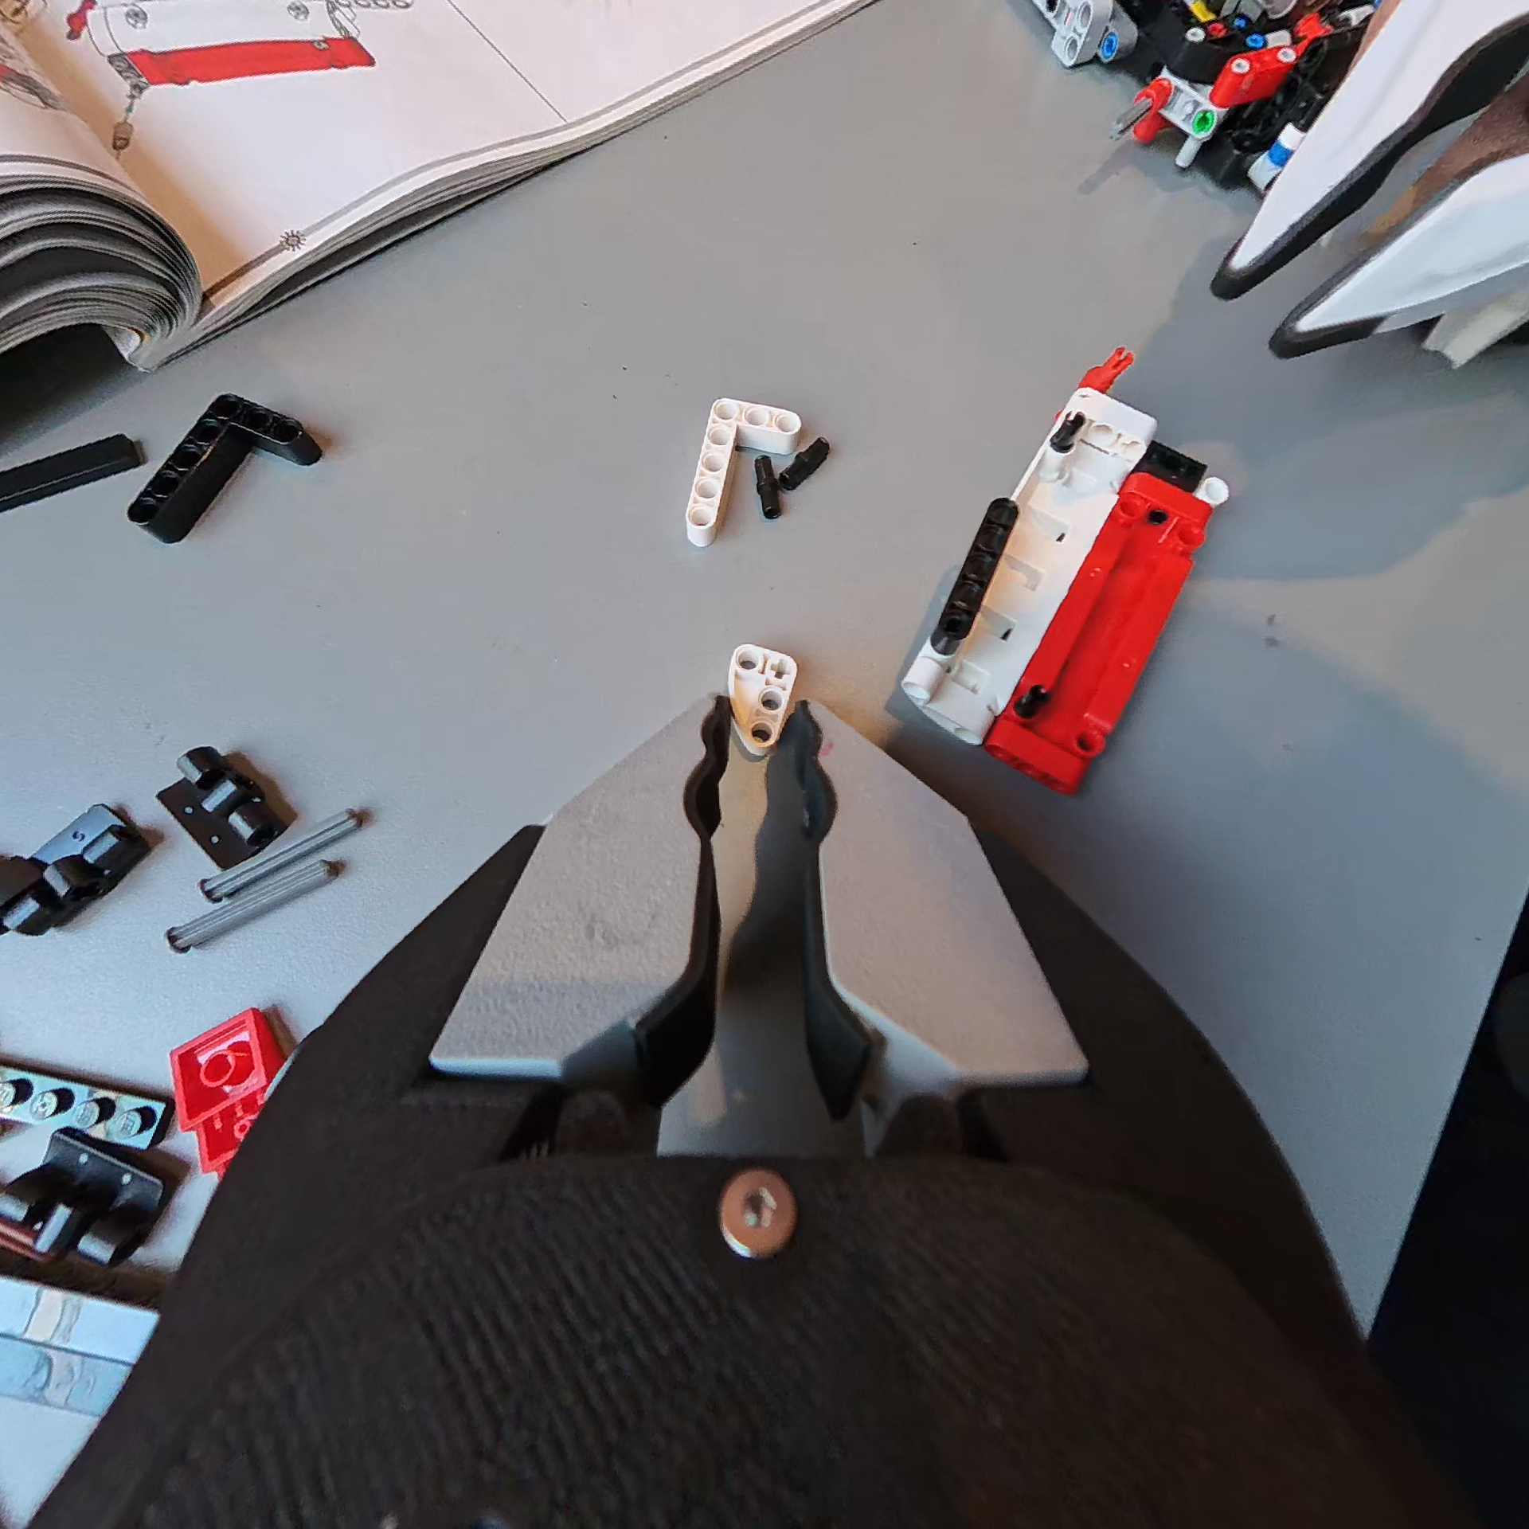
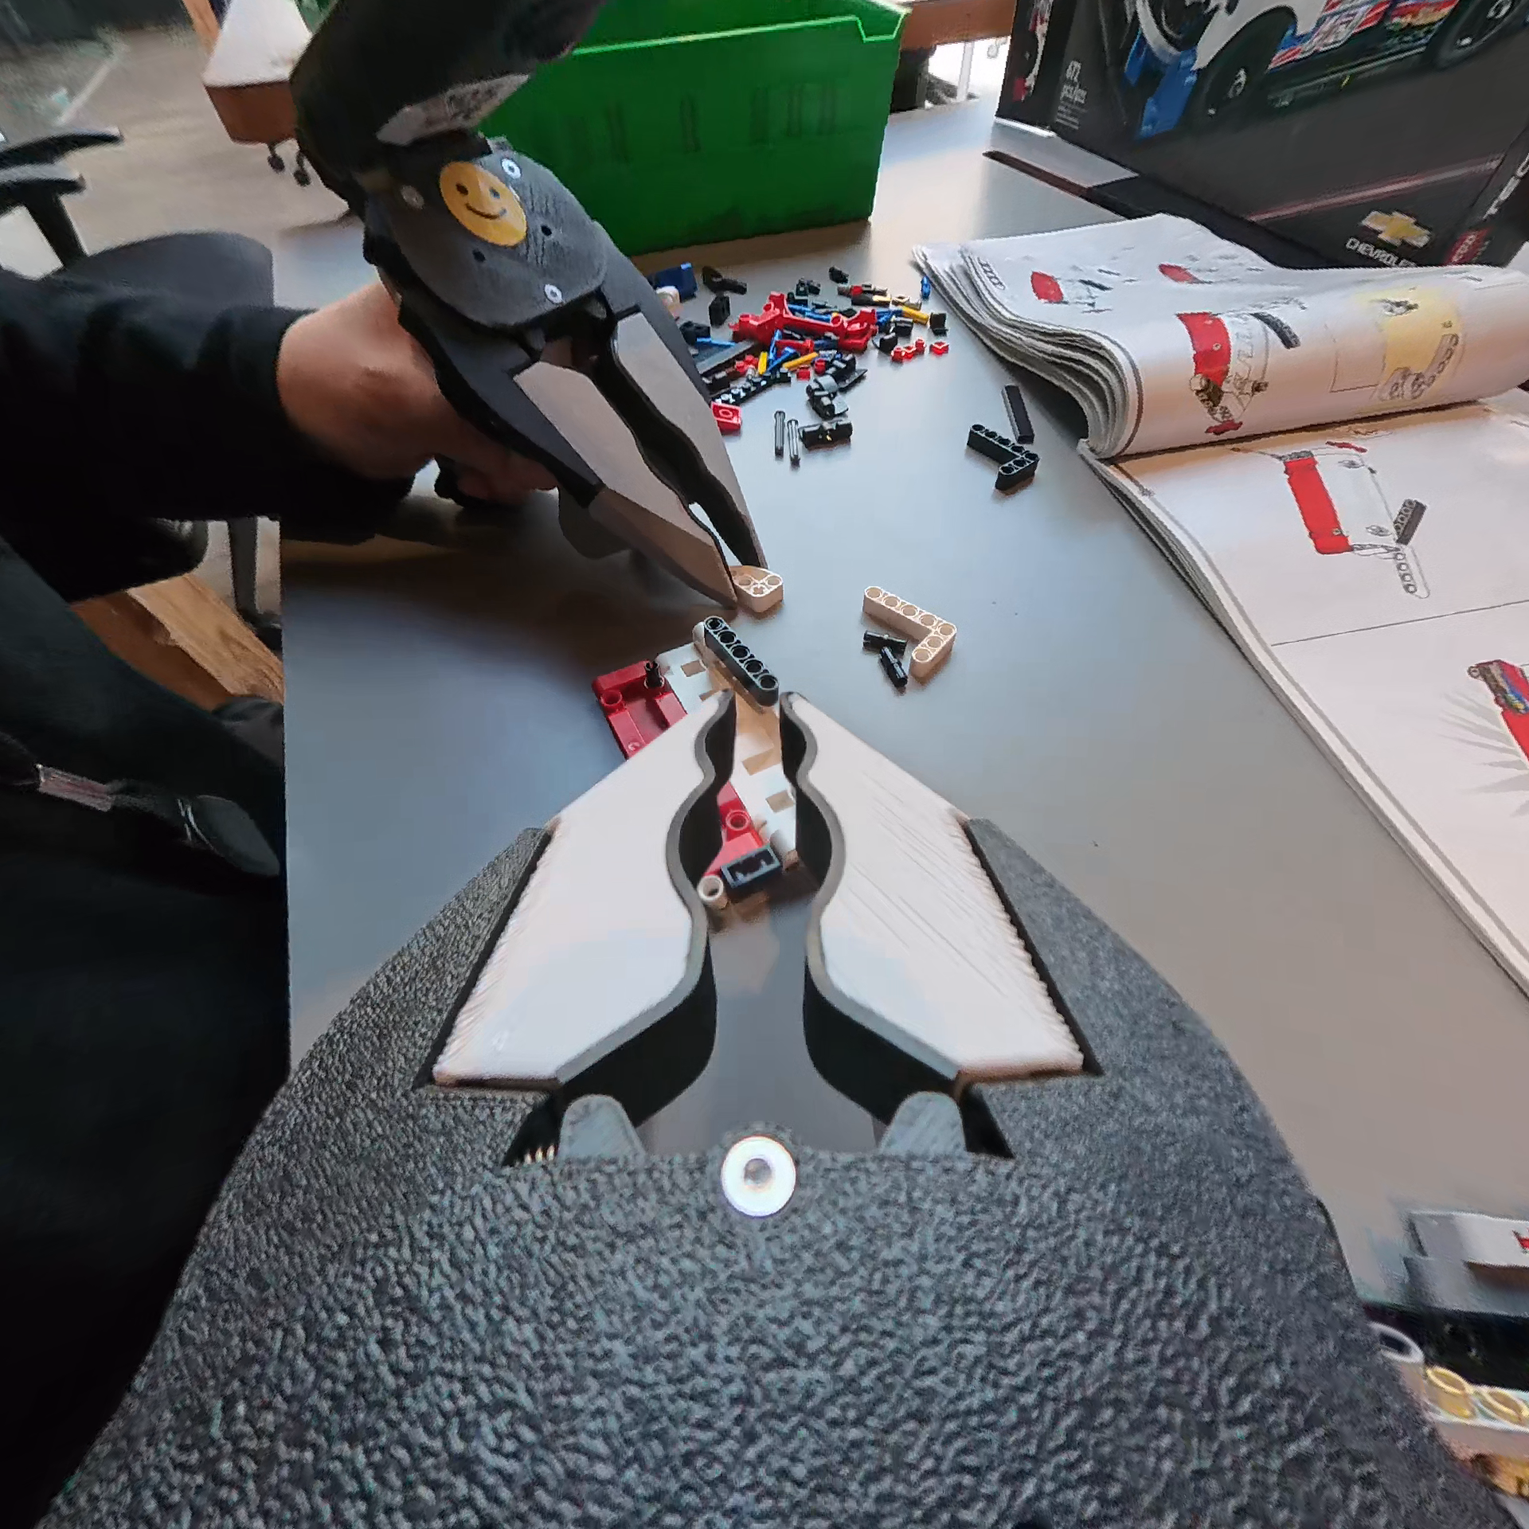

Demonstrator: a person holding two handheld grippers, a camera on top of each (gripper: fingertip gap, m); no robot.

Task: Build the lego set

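Left fingers: the left gripper (image 1: 763,713) has its tips closed to a narrow gap around the lower end of a small white connector (image 1: 763,691), which rests on the grey table (image 1: 496,579); pinched, as far as I can judge.
Right fingers: the right gripper (image 2: 757,703) hangs over the red-and-white panel assembly (image 1: 1067,591) with its jaws apart, nothing between the pads (the assembly shows through the gap, lying beneath).
Nearby parts: a white L-beam (image 1: 732,463) and two black pins (image 1: 786,473) lie just beyond the connector; a black L-beam (image 1: 219,463) sits well to the left.
Further out: the open instruction booklet (image 1: 331,124) and a loose parts pile (image 2: 811,331).
Risk: only the connector's narrow end sits between the tips, so it could pivot or squirt out on lifting.
Second risk: the right gripper, if it comes down off-centre, may nudge the assembly sideways instead of bracing it.
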